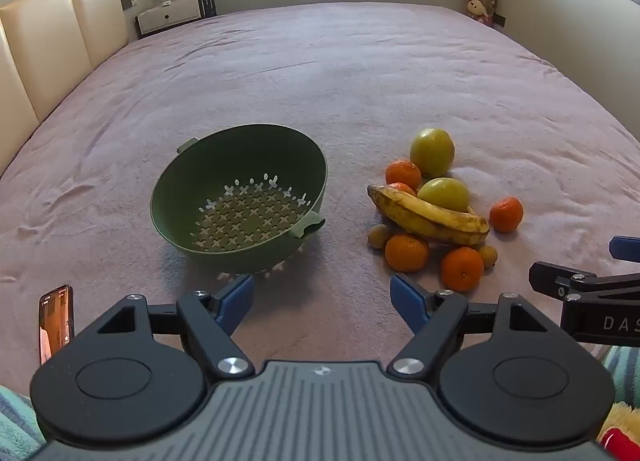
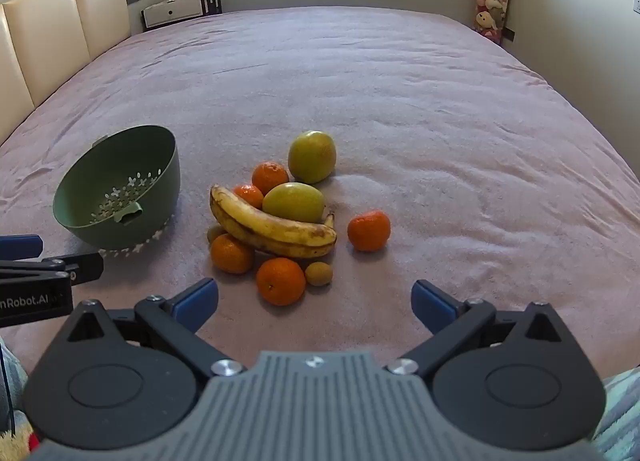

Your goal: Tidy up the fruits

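Fruit pile [image 2: 280, 221] lies just beyond right tool [image 2: 316, 301] — jaws wide, empty.

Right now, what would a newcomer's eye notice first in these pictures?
First the fruit pile on the pink bedspread: a spotted banana lying across tangerines and yellow-green apples. Left of it a green colander sits tilted and empty. Both grippers, left and right, are open near the fruit.
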